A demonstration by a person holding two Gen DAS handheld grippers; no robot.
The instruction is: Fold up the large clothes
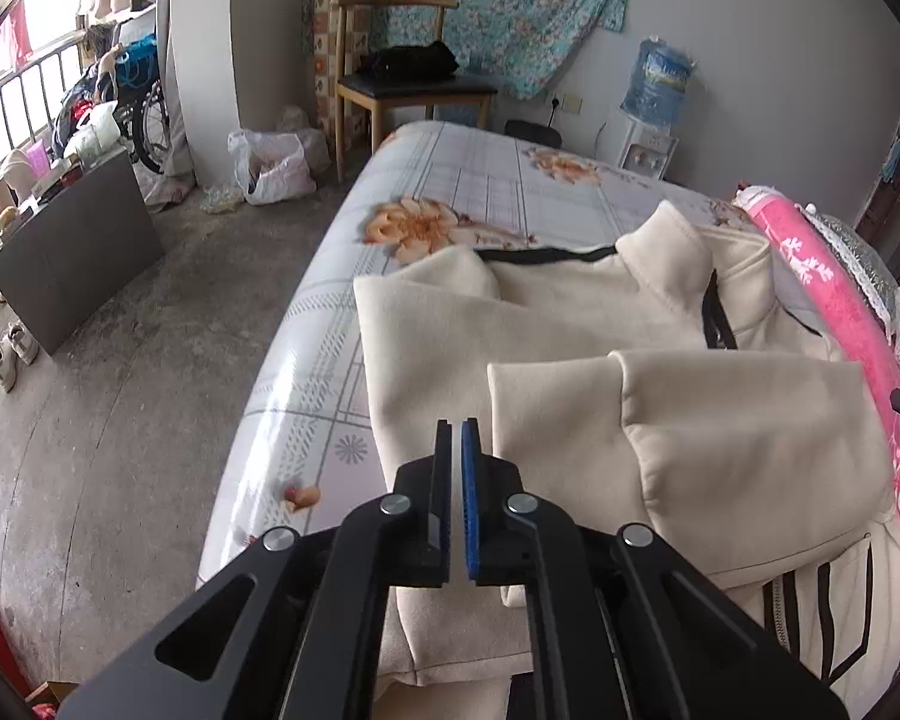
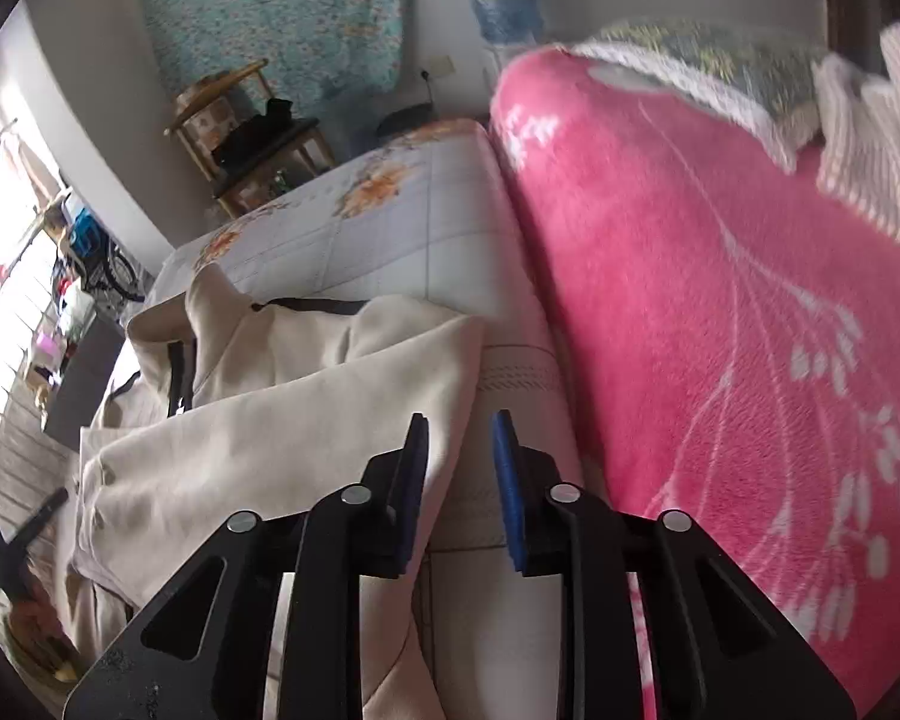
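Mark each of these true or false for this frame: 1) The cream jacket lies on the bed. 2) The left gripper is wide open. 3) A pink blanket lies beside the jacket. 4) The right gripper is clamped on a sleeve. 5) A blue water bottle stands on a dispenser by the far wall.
1) True: the cream jacket lies on the bed.
2) False: the left gripper has its jaws together, with nothing between them.
3) True: the pink blanket runs along the bed beside the jacket.
4) False: the right gripper is open; its jaws stand apart at the jacket's edge, gripping nothing.
5) True: the water bottle sits on a white dispenser.
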